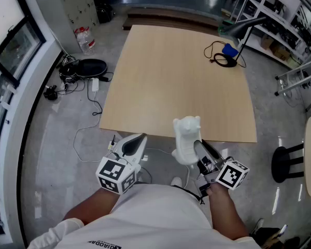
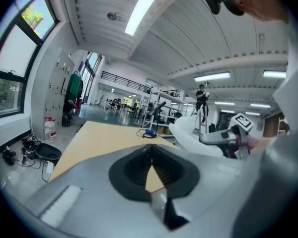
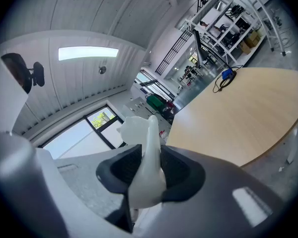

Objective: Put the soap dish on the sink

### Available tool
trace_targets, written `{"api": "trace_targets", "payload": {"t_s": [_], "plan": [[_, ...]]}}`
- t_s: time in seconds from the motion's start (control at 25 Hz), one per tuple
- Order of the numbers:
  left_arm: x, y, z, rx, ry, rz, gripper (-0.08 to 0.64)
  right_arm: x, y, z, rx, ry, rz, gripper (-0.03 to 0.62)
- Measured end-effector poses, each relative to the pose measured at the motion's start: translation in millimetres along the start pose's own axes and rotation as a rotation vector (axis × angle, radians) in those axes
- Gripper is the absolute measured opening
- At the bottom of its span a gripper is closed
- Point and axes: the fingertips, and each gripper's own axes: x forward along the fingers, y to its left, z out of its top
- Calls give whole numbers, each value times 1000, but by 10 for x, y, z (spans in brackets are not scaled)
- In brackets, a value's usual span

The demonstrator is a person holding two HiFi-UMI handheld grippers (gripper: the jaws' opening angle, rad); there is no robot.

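One soap dish (image 1: 186,136), clamped by right gripper (image 1: 198,148)

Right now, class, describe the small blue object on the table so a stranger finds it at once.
Start at the large light wooden tabletop and go to its far right corner, by a dark desk lamp. The small blue box-like object lies beside a coiled black cable; it is the only blue thing on the wood.

The soap dish (image 1: 185,139) looks matt white plastic, the table (image 1: 176,77) smooth pale wood.
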Motion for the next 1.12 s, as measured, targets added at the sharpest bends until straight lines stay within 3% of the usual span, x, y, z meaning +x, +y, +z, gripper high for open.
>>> {"api": "trace_targets", "payload": {"t_s": [1.12], "plan": [[-6,15,21,-6,-5,3,8,2,55,-6,18,-17,29,121]]}}
